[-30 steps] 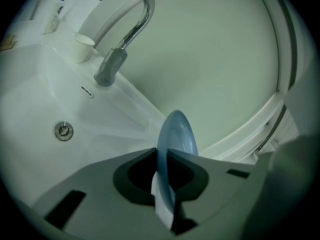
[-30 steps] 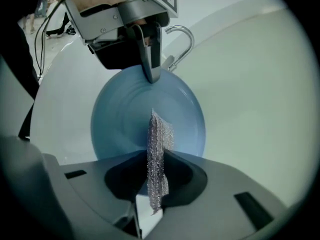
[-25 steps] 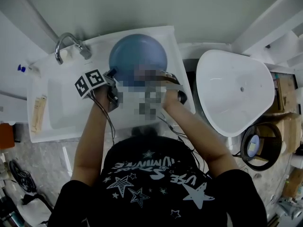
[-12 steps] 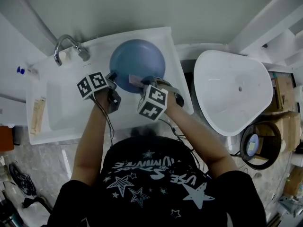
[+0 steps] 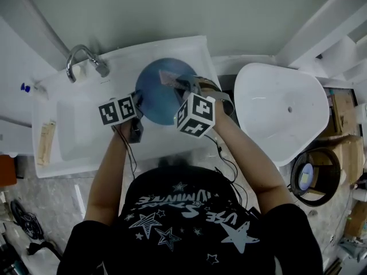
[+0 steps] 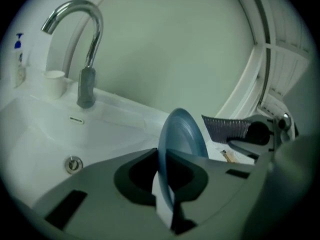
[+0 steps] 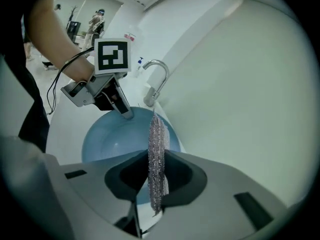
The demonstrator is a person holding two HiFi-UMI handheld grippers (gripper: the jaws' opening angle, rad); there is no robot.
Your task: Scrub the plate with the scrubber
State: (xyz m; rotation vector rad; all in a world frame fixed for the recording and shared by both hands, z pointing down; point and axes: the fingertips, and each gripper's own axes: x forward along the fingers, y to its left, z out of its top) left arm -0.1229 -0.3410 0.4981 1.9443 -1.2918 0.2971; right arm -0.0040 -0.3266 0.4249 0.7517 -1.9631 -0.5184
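1. Pinches the plate (image 5: pixel 163 93) by its near-left rim in the left tongs (image 5: pixel 137 99), pressed tight on the blue edge.
2. Holds that plate tilted over the right end of the sink (image 5: pixel 63 136); in the left gripper view it stands edge-on and upright between the jaws.
3. Clamps the scrubber (image 7: pixel 157 159), a silvery mesh pad, in the right tongs (image 7: pixel 155 184), with the pad sticking up past the jaw tips.
4. Keeps the scrubber over the far half of the plate; cannot tell whether it touches.
5. Works at a white desk with the sink moulded in, a drain (image 6: pixel 73 164) in its floor and a curved chrome tap (image 5: pixel 80 59) at the back left.
6. Beside the tap, a small white cup (image 6: pixel 54 81); further left, a blue-capped bottle (image 5: pixel 26 85).
7. Behind the desk, a plain pale grey-green wall (image 5: pixel 172 10).
8. Just right of the desk, a large white tub (image 5: pixel 281 113) with a rounded rim.
9. Below, a grey mottled floor (image 5: pixel 57 188); at the right edge, cardboard boxes (image 5: pixel 344 113) and a round dark bucket (image 5: pixel 315 179).
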